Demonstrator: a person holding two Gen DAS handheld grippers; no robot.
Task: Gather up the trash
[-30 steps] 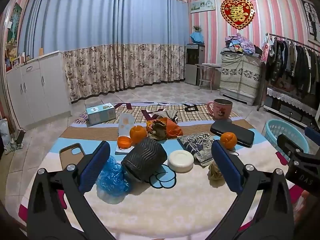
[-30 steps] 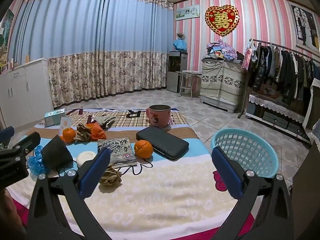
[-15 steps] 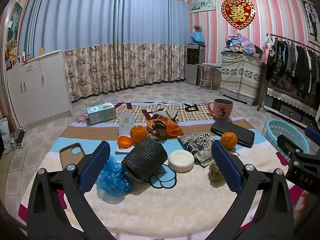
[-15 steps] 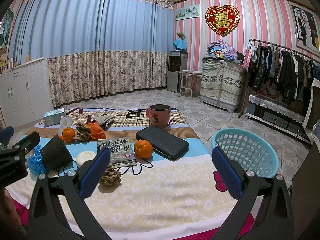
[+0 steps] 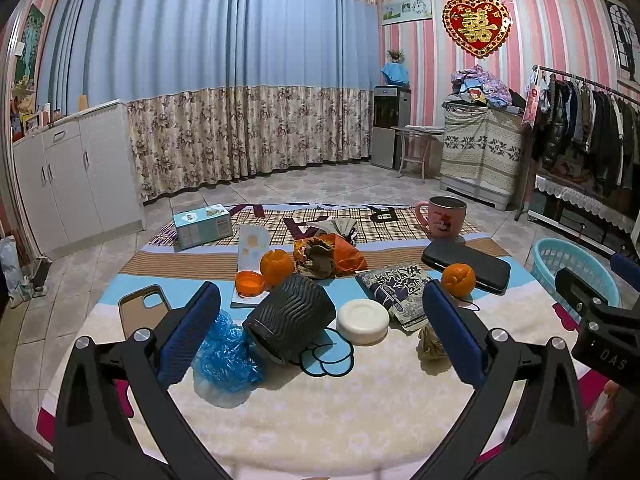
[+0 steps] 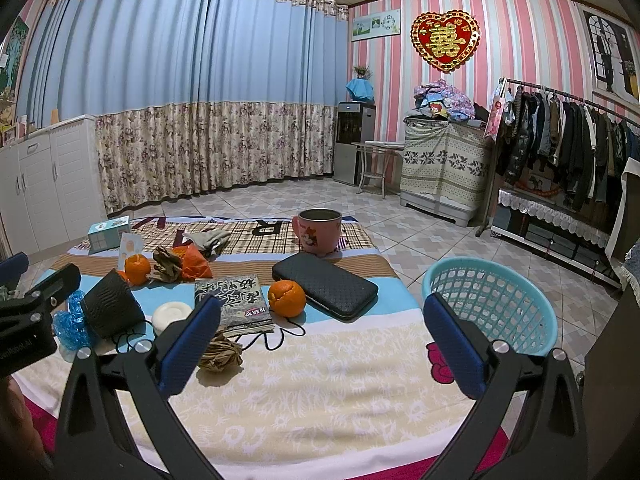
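Nothing picked up yet: left tongs and right tongs both wide and empty, so I'd say next is the paper ball going into the basket.

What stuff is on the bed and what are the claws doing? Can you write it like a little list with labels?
Surface: patterned blanket
Bin: light blue basket, beside the blanket on the right, looks empty
Likely trash: crumpled brown paper; blue plastic bag; orange wrapper pile
Other items: two oranges, pink mug, black case, white round lid, black ribbed cup on its side
Left claw: open, holding nothing
Right claw: open, holding nothing
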